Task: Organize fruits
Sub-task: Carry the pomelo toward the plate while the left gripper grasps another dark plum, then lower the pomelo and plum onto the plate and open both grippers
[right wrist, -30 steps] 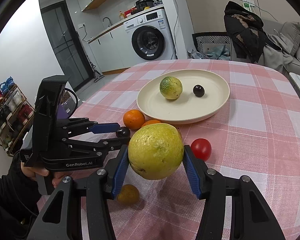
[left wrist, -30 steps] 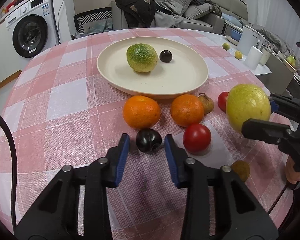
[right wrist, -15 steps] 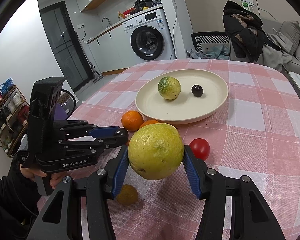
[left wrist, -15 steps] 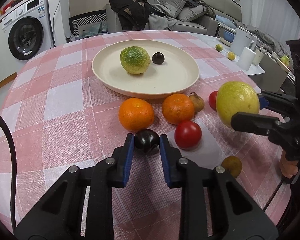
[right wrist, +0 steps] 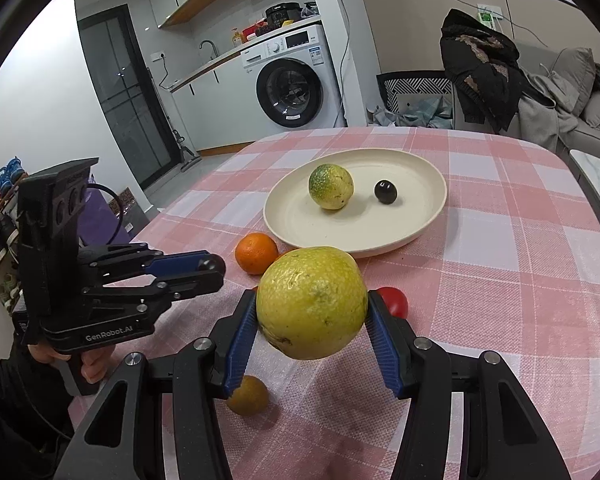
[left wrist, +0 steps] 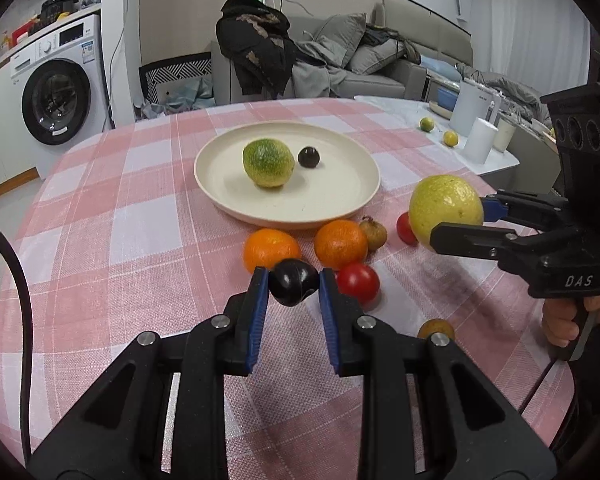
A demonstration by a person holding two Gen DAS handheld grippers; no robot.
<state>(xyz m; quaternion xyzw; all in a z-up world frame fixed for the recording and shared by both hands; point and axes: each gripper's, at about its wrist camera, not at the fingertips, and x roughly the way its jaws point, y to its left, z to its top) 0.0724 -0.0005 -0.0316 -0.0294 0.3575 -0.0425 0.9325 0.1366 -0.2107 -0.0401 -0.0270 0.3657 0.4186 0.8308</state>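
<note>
1. Left claw (left wrist: 293, 286) is closed on the dark plum (left wrist: 293, 287), lifted clear of the surface (left wrist: 100, 248) just before the oranges (left wrist: 271, 249).
2. Right claw (right wrist: 311, 312) grips the yellow-green citrus (right wrist: 312, 302) across its widest part, near the plate (right wrist: 428, 216).
3. Plum: likely light, smooth, slippery (thin skin bruises); keep the pads at mid-body.
4. Citrus: probably heavier, firm rind; tolerates firmer clamping.

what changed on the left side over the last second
The left claw closed on the dark plum, which lay free between its open fingers a second ago, and has lifted it off the cloth. The right claw keeps holding the big yellow-green citrus. The plate and its two fruits stayed put.
</note>
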